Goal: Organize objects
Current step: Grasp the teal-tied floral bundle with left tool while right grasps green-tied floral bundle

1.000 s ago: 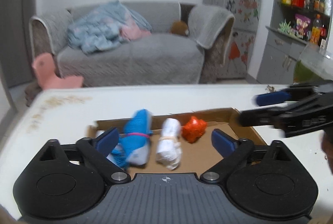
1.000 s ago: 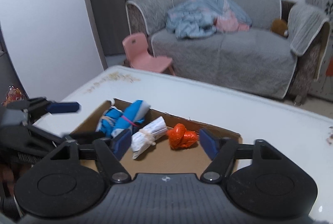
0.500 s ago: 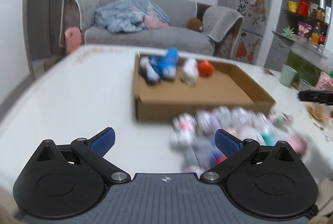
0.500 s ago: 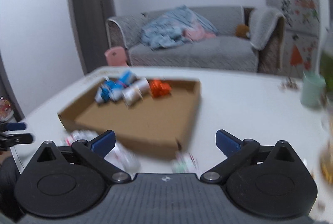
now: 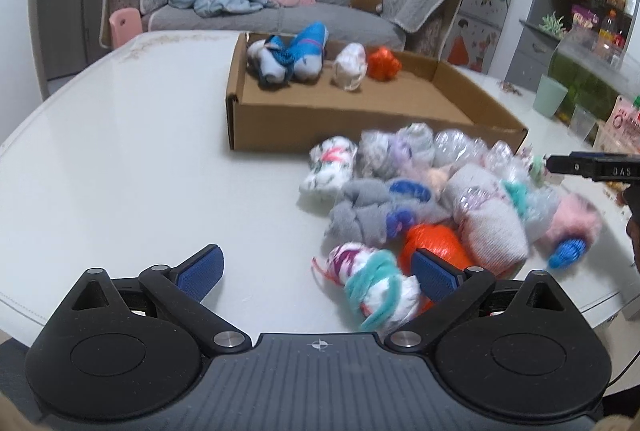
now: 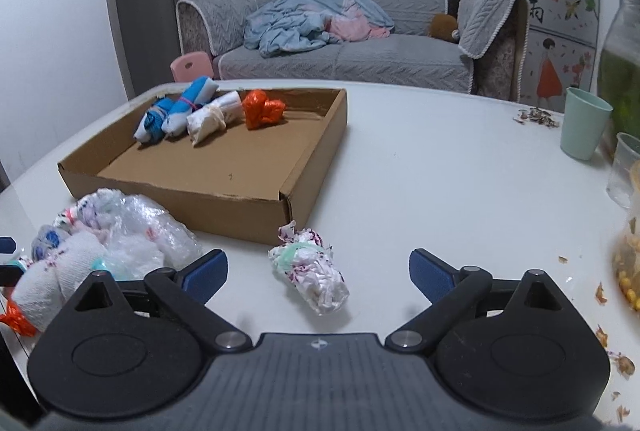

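**A:** What is showing on the table [image 6: 420, 171] right now?

**B:** A shallow cardboard box [image 6: 224, 167] is sitting toward eleven o'clock in the right wrist view. Four tied bundles are lying in a row along its far wall: two blue ones, a white one and an orange one [image 6: 262, 109]. A heap of unsorted bundles [image 5: 432, 191] is lying outside the box, just beside its near wall.

**A:** And the tools?

**B:** Both are standing with fingers apart and are gripping nothing. The right tool [image 6: 318, 271] is hovering low, and a white bundle with a green tie [image 6: 310, 269] is lying on the table between its fingers, touching neither. The left tool [image 5: 316, 271] is pointing at the near edge of the heap, where a white bundle with a teal tie [image 5: 372, 283] is lying just inside its right finger, at about one o'clock.

**A:** Which step does that look like?

**B:** It looks like picking the next bundle for the box. The right tool seems best placed: it would need to sink a little, close on the green-tied bundle, then carry it toward eleven o'clock to extend the row.
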